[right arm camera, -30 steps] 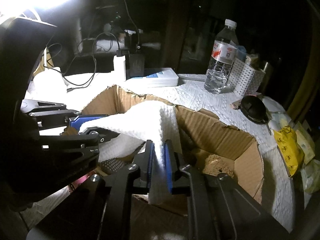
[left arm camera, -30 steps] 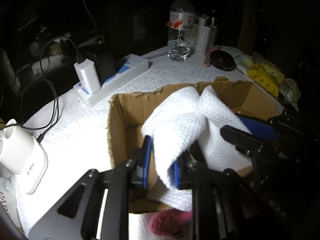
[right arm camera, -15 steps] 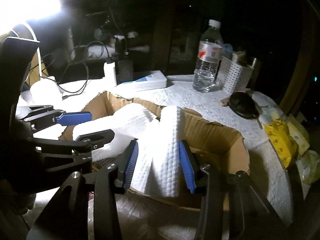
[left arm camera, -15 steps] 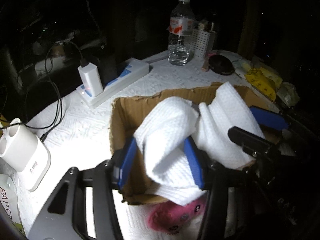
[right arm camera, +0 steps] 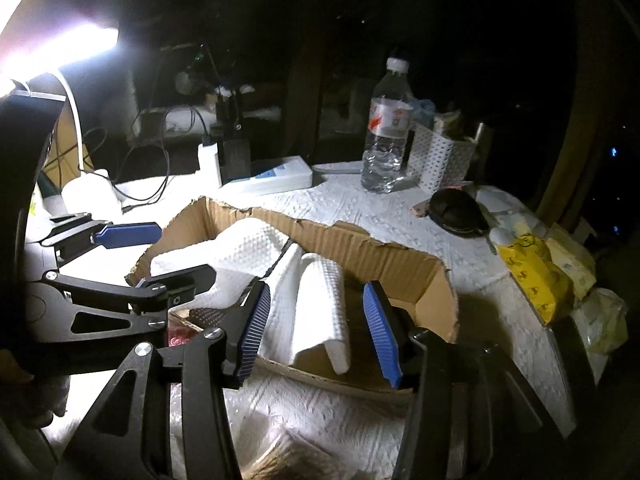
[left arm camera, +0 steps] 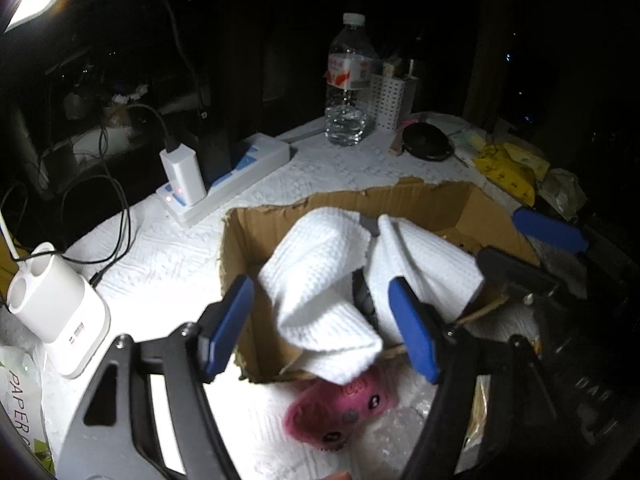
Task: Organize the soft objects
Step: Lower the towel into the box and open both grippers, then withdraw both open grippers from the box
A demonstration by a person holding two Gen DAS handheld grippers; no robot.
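Note:
A white waffle-textured cloth (left arm camera: 320,280) lies draped in an open cardboard box (left arm camera: 424,200), one end hanging over the near rim. It also shows in the right wrist view (right arm camera: 312,300) inside the box (right arm camera: 360,248). My left gripper (left arm camera: 320,332) is open, its blue pads either side of the cloth's hanging end, not touching. My right gripper (right arm camera: 316,328) is open around the cloth's other fold. The left gripper shows in the right wrist view (right arm camera: 160,252), the right gripper in the left wrist view (left arm camera: 532,248). A pink soft object (left arm camera: 344,408) lies in front of the box.
A water bottle (left arm camera: 346,84), a white perforated holder (left arm camera: 390,98), a power strip with chargers (left arm camera: 224,172), a black round object (left arm camera: 426,142) and yellow packets (left arm camera: 508,168) stand behind the box. A white two-hole holder (left arm camera: 56,308) stands left. A bright lamp (right arm camera: 48,52) glares.
Both grippers were shut on the white cloth, then opened and let it go. The cloth has dropped into the box. Both grippers have pulled back and up a little.

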